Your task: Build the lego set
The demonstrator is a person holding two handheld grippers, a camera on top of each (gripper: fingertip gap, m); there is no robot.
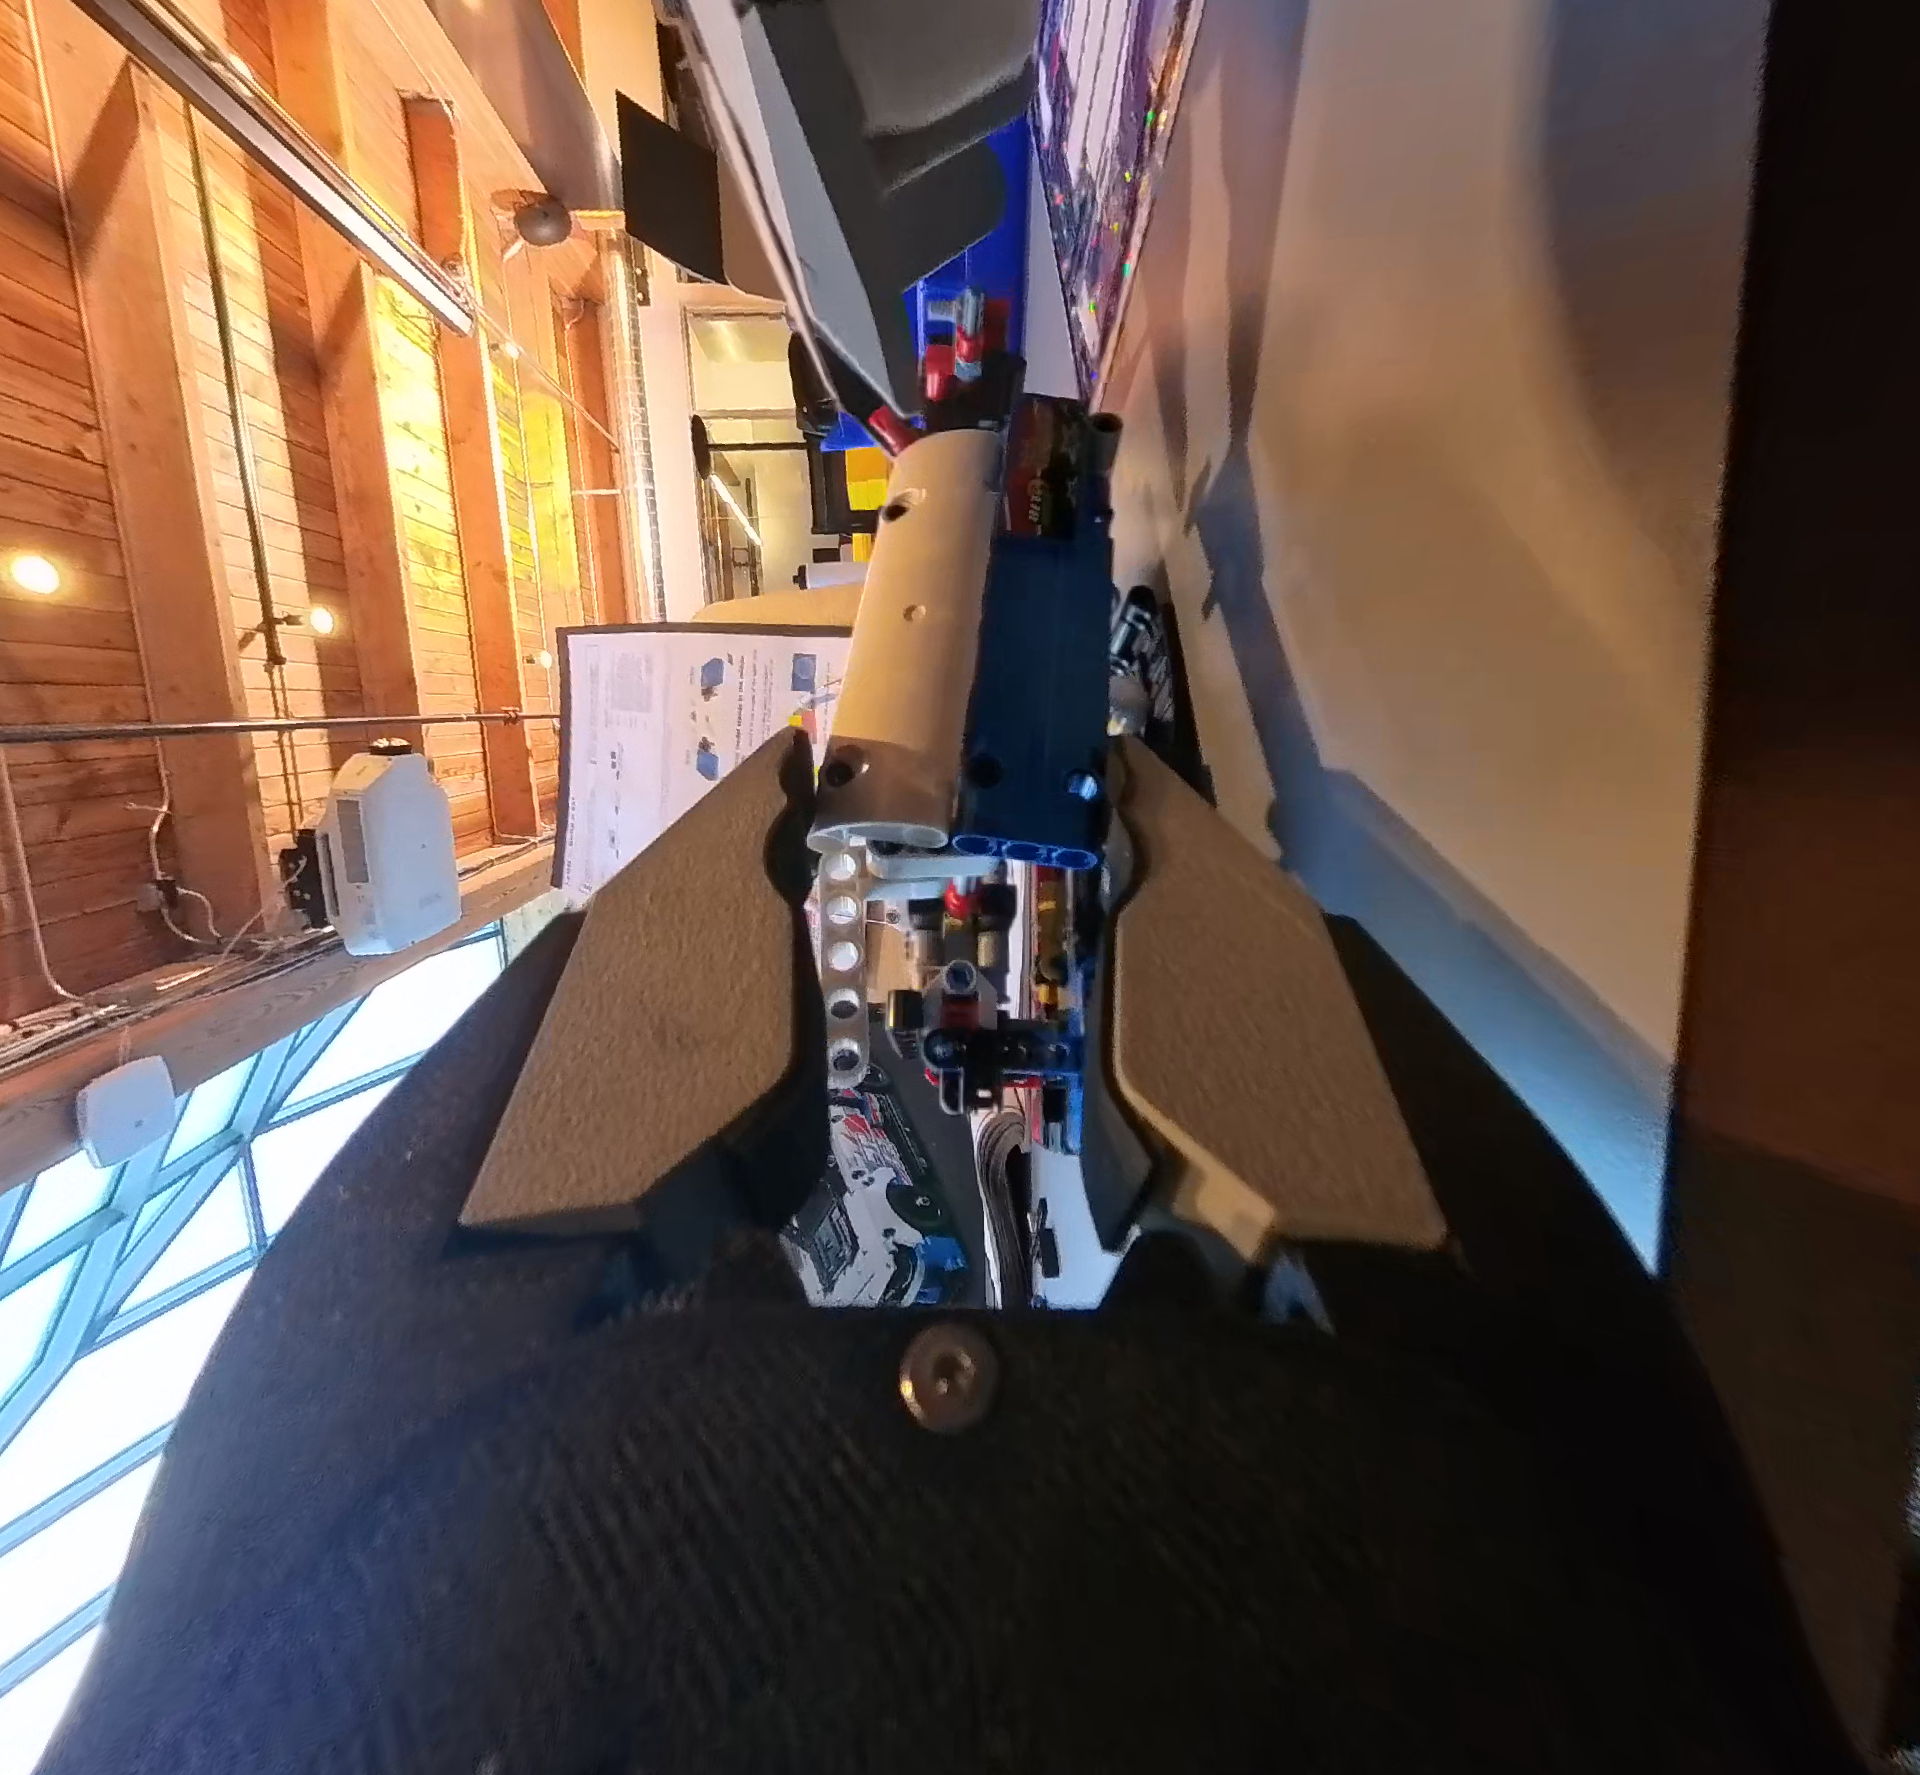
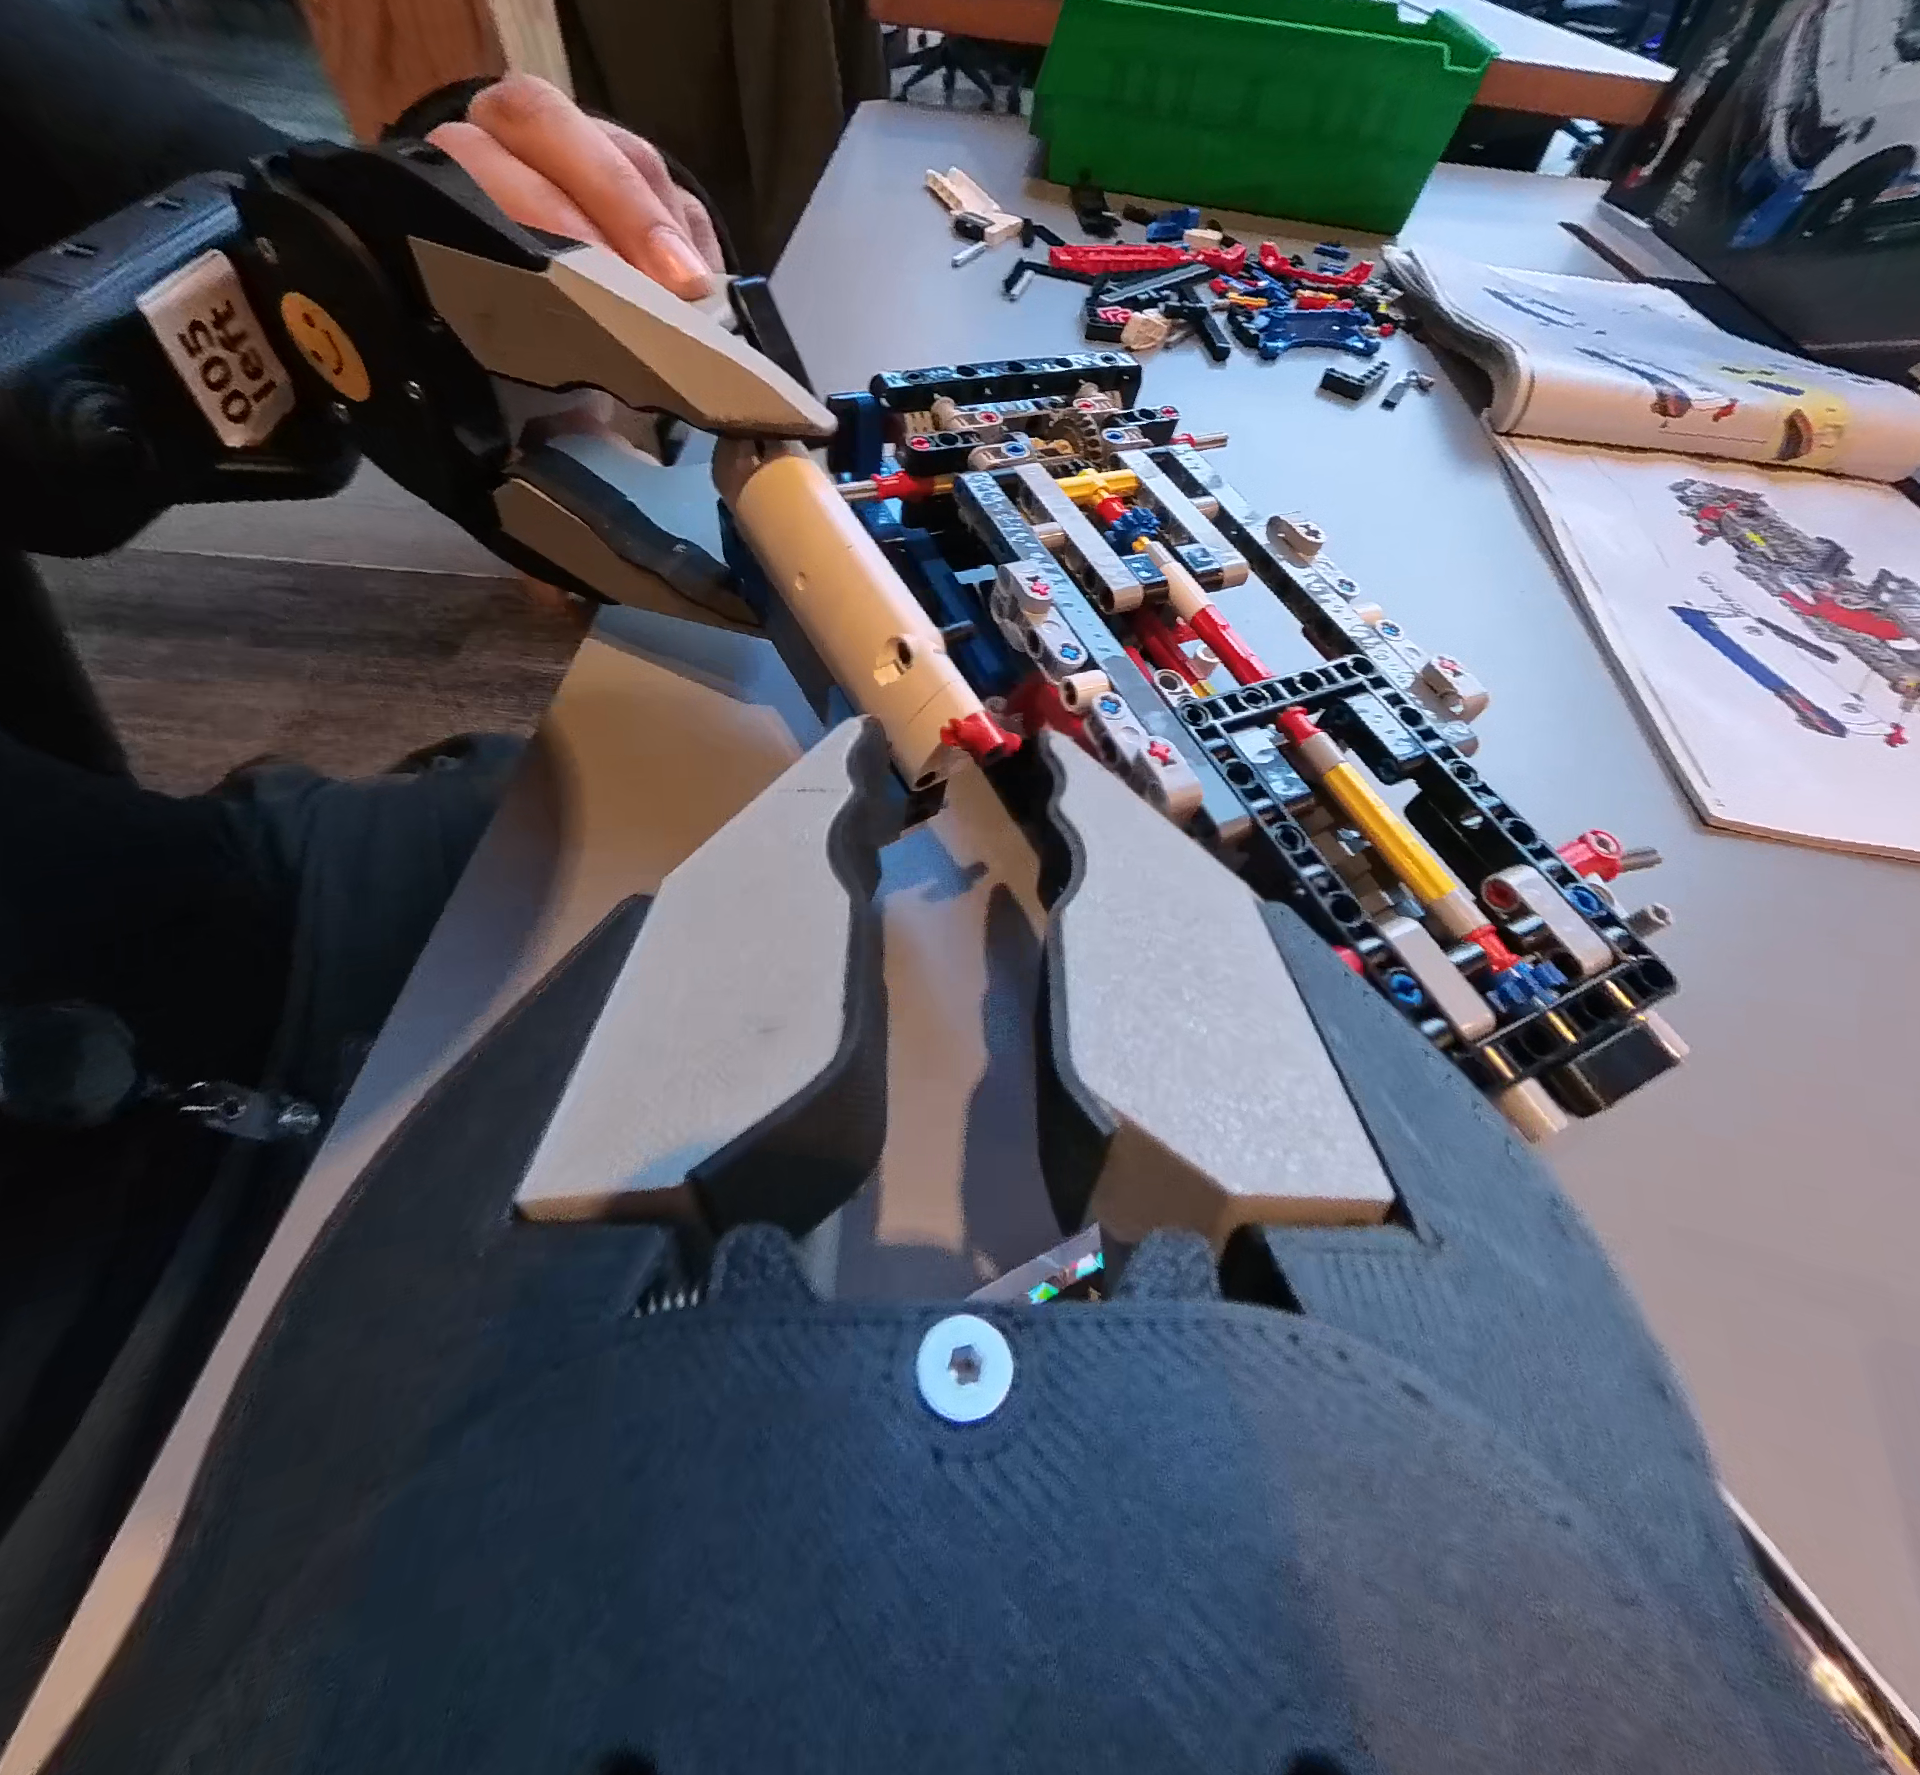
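The lego set is a long chassis (image 2: 1247, 686) of black, grey, red and yellow beams, with a tan tube-shaped panel (image 2: 831, 582) and blue panels along its near side. It is held tilted over the grey table (image 2: 1455, 499). My left gripper (image 2: 779, 520) is shut on the far end of the tan and blue side. In the left wrist view, my left gripper (image 1: 961, 790) has the tan panel (image 1: 914, 624) and blue panel (image 1: 1039, 645) between its fingers. My right gripper (image 2: 956, 749) is closed around the near end of the tan panel, by a red pin (image 2: 977, 733).
A pile of loose lego parts (image 2: 1226, 291) lies at the back of the table before green bins (image 2: 1247, 104). An open instruction booklet (image 2: 1714, 603) and a dark box (image 2: 1787, 115) are on the right. A person's hand (image 2: 582, 156) rests on the left gripper. Spacing between my two grippers at the tips: around 7 cm.
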